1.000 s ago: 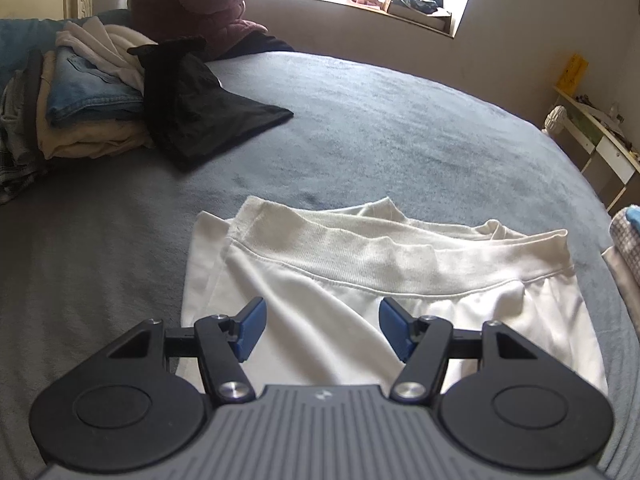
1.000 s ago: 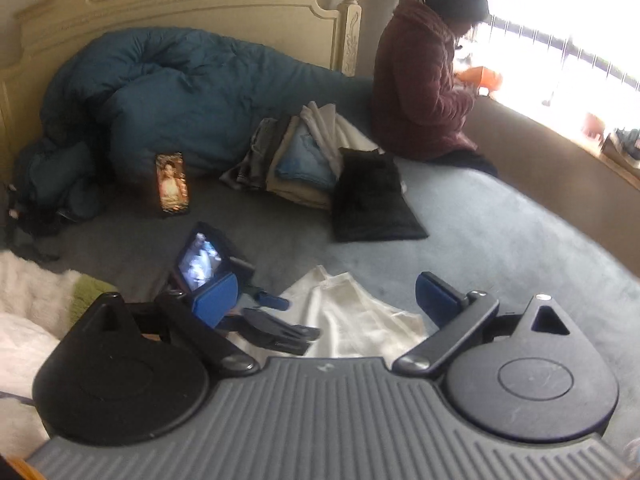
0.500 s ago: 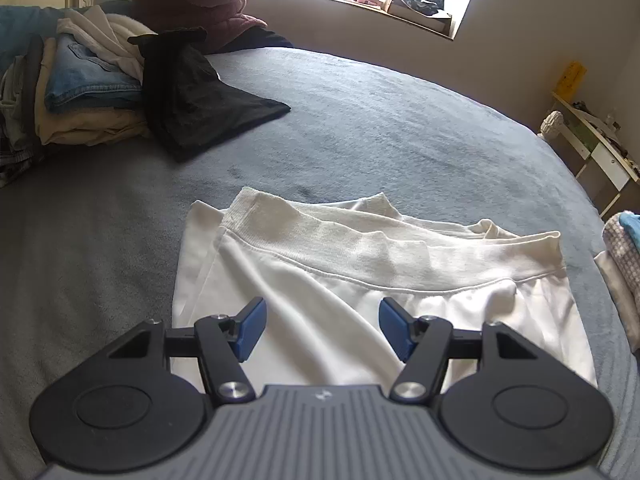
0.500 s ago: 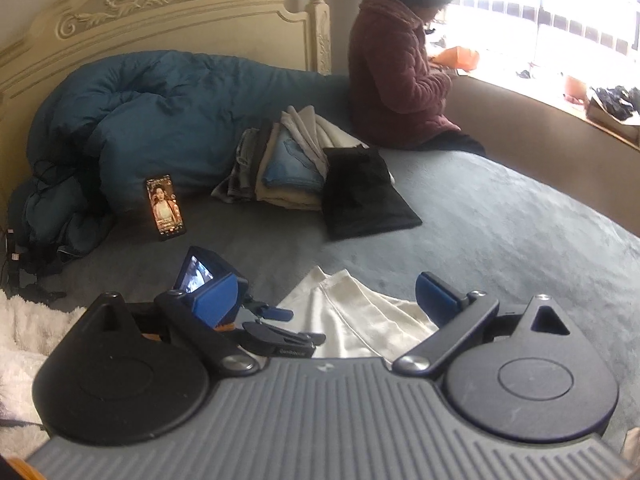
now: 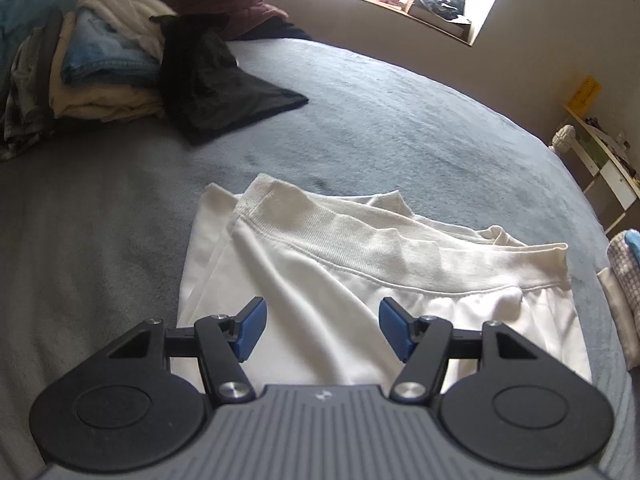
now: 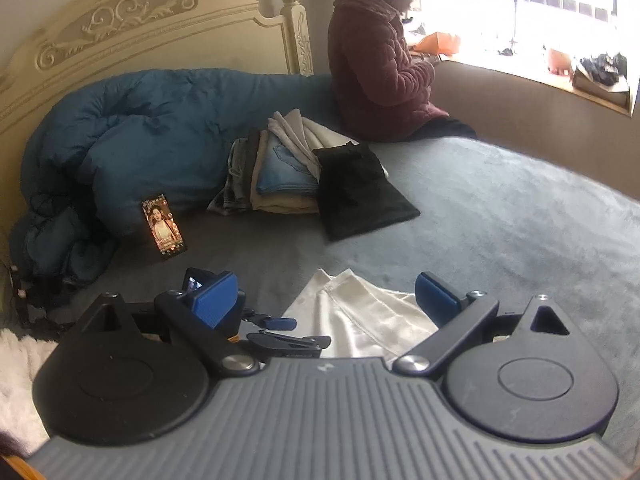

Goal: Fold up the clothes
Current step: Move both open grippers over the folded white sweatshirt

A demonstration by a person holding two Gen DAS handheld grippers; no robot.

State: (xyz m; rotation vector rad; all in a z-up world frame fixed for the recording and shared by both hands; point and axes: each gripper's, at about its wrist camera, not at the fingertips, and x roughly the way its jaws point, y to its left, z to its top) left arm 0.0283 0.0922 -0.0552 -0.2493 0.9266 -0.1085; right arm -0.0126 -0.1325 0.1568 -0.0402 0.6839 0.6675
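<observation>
White garment [image 5: 328, 280] with a ribbed cream waistband [image 5: 384, 244], on a plain grey bedspread [image 5: 400, 128]; black cloth [image 5: 224, 88] beside a stack of clothes [image 6: 280, 168] in faded blue denim, beige and off-white. Both grippers black and grey with blue pads [image 5: 250, 326], left gripper [image 5: 322, 328], right gripper [image 6: 324, 296]. Teal duvet [image 6: 132, 144], cream carved headboard [image 6: 132, 20], maroon quilted jacket [image 6: 372, 68] on the seated person, checked fabric [image 5: 624, 276] at the edge.

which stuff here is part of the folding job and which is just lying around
Part of the job:
white garment
left gripper
right gripper
stack of folded clothes
black garment

Just lying about:
phone
blue duvet
seated person
</observation>
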